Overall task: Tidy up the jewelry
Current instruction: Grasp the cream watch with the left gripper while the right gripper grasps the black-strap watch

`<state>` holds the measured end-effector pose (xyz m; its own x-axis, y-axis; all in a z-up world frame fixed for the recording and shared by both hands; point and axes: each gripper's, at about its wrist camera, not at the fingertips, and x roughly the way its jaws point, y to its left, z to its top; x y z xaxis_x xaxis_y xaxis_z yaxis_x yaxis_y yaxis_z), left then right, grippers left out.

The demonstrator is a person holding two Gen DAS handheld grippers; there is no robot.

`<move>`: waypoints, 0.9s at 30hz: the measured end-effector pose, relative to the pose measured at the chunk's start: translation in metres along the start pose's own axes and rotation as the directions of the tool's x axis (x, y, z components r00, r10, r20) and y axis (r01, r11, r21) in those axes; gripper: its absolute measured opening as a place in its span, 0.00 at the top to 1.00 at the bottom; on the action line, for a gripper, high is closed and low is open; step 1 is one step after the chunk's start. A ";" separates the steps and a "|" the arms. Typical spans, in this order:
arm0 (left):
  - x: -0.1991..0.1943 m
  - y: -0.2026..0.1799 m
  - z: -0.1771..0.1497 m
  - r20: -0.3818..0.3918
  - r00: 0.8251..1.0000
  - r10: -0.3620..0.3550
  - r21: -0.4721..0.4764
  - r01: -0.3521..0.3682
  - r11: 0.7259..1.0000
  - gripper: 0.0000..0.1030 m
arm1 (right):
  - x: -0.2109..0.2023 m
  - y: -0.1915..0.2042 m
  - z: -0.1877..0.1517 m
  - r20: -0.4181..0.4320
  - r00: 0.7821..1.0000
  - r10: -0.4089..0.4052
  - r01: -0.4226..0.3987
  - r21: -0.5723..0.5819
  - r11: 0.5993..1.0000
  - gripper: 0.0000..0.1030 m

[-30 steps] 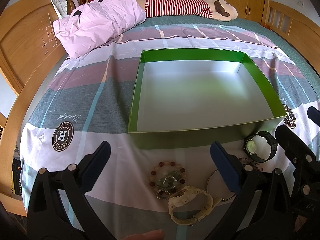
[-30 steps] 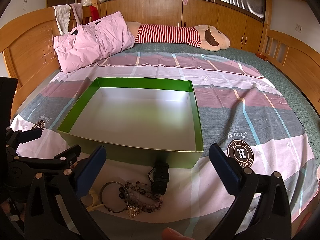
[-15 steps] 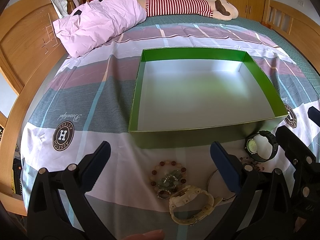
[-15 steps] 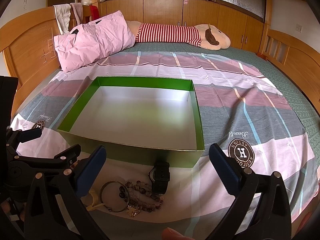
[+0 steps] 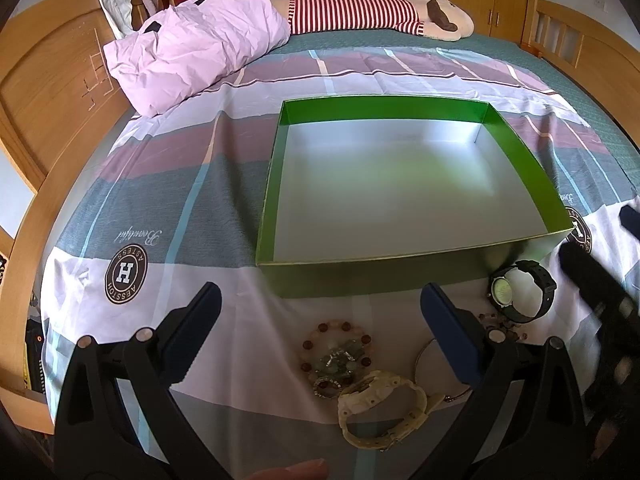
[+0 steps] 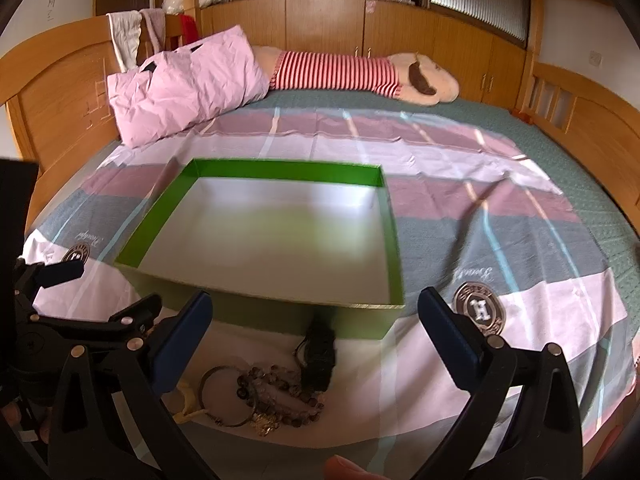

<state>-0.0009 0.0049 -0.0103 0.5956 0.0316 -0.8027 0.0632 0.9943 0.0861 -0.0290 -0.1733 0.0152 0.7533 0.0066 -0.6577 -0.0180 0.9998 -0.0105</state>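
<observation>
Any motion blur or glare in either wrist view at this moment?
Right wrist view: blurred throughout, green box edges and black watch smeared. Left wrist view: mostly sharp, with soft sheen on the box floor; only the right gripper at the frame edge smears.

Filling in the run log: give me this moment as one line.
box: empty | watches, bracelets: on bed | left gripper: open | right gripper: open, above black watch

Badge (image 5: 125, 274): a round brown badge is being shown on the sheet (image 5: 168, 200), an "H" at its centre, ring lettering reading roughly "ASTESS AESSTON".
Script (image 5: 137, 236): "Beautiful" is being displayed upside down above it.
Second badge (image 6: 478, 308): only "H" is being made out.
</observation>
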 end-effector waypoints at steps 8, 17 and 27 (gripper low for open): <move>0.001 0.035 0.011 -0.023 0.997 -0.073 -0.121 0.070 0.990 0.02 | 0.008 -0.032 0.015 -0.095 0.991 -0.100 0.096 -0.044 0.994 0.01; 0.005 0.029 0.004 -0.117 0.966 -0.229 -0.106 0.218 0.970 0.20 | 0.055 -0.026 -0.007 -0.430 0.896 0.111 -0.120 0.005 0.993 0.49; 0.026 0.003 -0.018 -0.318 0.884 -0.342 -0.019 0.355 0.935 0.28 | 0.086 -0.017 -0.026 -0.476 0.878 0.045 -0.089 -0.071 0.993 0.80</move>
<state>0.0000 0.0107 -0.0411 0.2508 -0.2797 -0.9268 0.2553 0.9426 -0.2153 0.0194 -0.1905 -0.0608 0.3477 0.0409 -0.9367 -0.1318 0.9913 -0.0056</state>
